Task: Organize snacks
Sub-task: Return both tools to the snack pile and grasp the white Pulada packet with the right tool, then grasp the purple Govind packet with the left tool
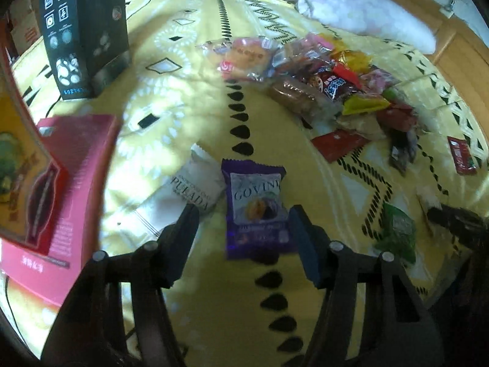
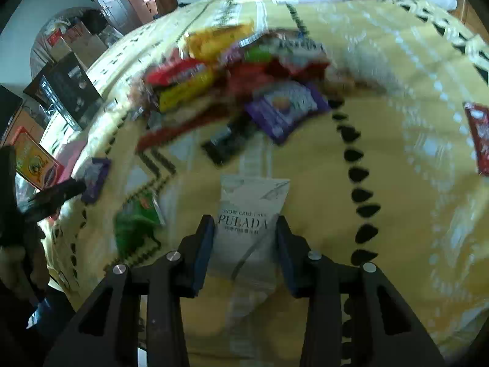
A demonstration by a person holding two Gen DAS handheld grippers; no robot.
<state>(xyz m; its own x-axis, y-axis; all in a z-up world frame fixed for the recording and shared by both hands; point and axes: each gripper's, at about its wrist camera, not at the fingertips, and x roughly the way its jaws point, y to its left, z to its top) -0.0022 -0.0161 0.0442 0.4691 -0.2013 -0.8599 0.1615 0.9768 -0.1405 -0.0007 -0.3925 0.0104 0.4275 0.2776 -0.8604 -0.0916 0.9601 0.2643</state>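
A purple Govine packet (image 1: 256, 211) lies flat on the yellow patterned bedspread (image 1: 189, 128), between the fingers of my left gripper (image 1: 244, 232). The jaws stand wider than the packet and do not pinch it. Beside it lies a white Pulada packet (image 1: 195, 189). My right gripper (image 2: 244, 244) is shut on another white Pulada packet (image 2: 249, 223), both pads pressing on its sides above the bedspread (image 2: 397, 183). A mixed heap of snack packets (image 1: 321, 76) (image 2: 238, 70) sits further back. The left gripper's dark fingertip (image 2: 68, 188) shows at the right wrist view's left edge.
A black box (image 1: 82, 30) and a pink box (image 1: 70, 183) stand at the left. A green packet (image 1: 397, 232) (image 2: 137, 217) and a red packet (image 1: 463, 156) lie apart from the heap. A white quilt (image 1: 351, 3) is bunched at the back.
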